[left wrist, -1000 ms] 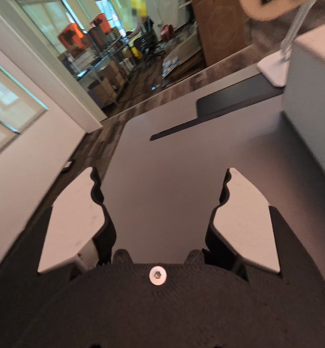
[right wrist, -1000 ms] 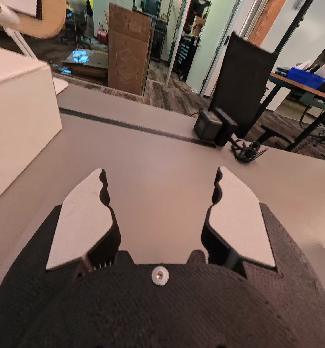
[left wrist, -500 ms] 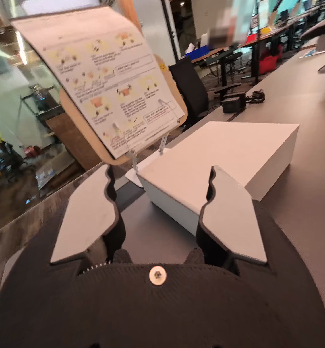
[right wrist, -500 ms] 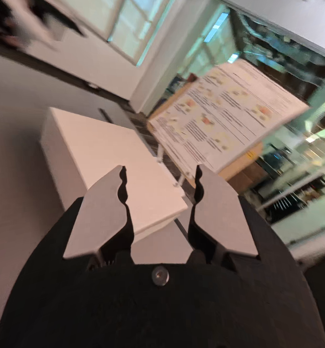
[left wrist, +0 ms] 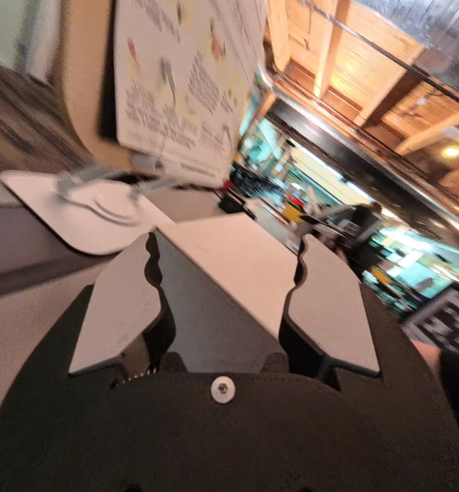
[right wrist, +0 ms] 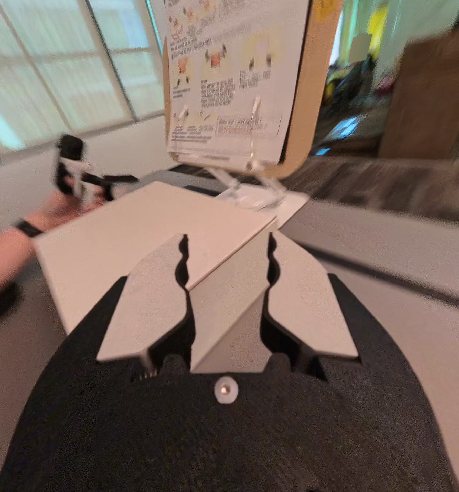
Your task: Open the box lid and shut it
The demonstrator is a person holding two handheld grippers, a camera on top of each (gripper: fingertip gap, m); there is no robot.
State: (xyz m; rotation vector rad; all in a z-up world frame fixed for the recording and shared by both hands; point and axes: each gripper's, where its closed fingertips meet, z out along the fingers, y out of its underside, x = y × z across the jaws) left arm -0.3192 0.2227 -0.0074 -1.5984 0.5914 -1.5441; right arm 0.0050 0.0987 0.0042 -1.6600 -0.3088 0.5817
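A white box (left wrist: 236, 255) with its lid shut sits on the grey table (left wrist: 23, 319). My left gripper (left wrist: 227, 239) is open and empty, and the box's upper left edge runs between its fingers. My right gripper (right wrist: 227, 237) is open with a narrower gap and empty, and the box's near right corner (right wrist: 223, 306) lies between its fingers. The box top also shows in the right wrist view (right wrist: 148, 226). The left gripper (right wrist: 82, 173), held by a hand (right wrist: 50, 210), shows at the box's far left side. Both views are blurred, so I cannot tell whether anything touches.
A stand with a printed sheet (right wrist: 231, 80) on a wooden board rises just behind the box, on a white base (left wrist: 90, 213). A large cardboard box (right wrist: 435, 93) stands on the floor beyond the table. Windows (right wrist: 50, 66) are at the left.
Both grippers have swung in from facing away to straddle the box from opposite sides. The right jaws have narrowed. The box has not moved and its lid stays shut.
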